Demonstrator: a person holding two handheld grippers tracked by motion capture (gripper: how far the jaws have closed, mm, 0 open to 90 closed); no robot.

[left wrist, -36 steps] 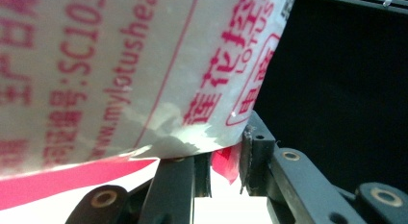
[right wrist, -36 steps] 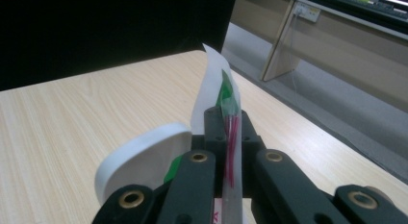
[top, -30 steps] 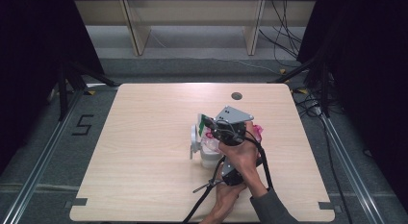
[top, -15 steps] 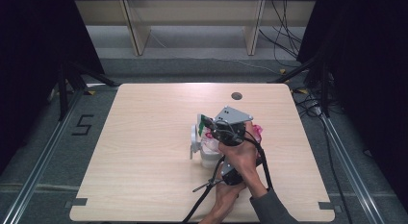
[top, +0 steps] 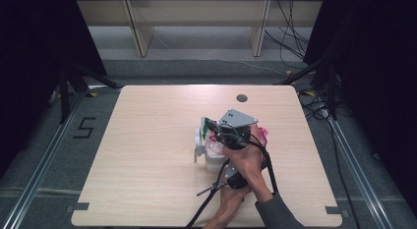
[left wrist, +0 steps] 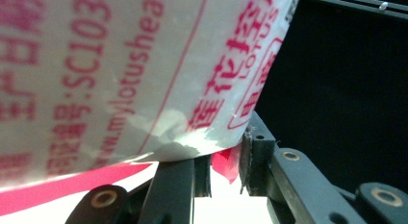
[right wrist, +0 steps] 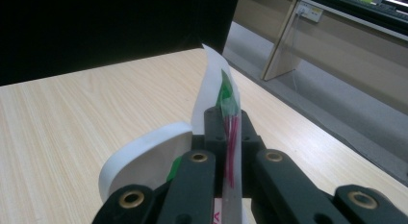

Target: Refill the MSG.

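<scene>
Nothing has shifted since the earlier frames: both hands, both tongs and the package sit where they did a second ago, right of the desk's (top: 147, 140) middle.

In the high view the right tongs (top: 216, 127), with the grey plate on top, point away from the person over a white plastic bag (top: 211, 153) printed in red and pink, which rests on the desk with a white cup-like base under it. The left tongs (top: 227, 177) lie nearer the person, under the crossed hands, and their tips are hidden there.

In the right gripper view the right tongs (right wrist: 226, 132) are pressed together on a thin upright edge of the bag (right wrist: 216, 96), a film with green and pink print sandwiched between the black jaws; a white rounded rim (right wrist: 144, 156) lies just beside them on the left.

In the left gripper view the left tongs (left wrist: 226, 159) pinch a red-edged corner of the same bag (left wrist: 120, 75), whose white face with red lettering hangs close above the jaws.
</scene>
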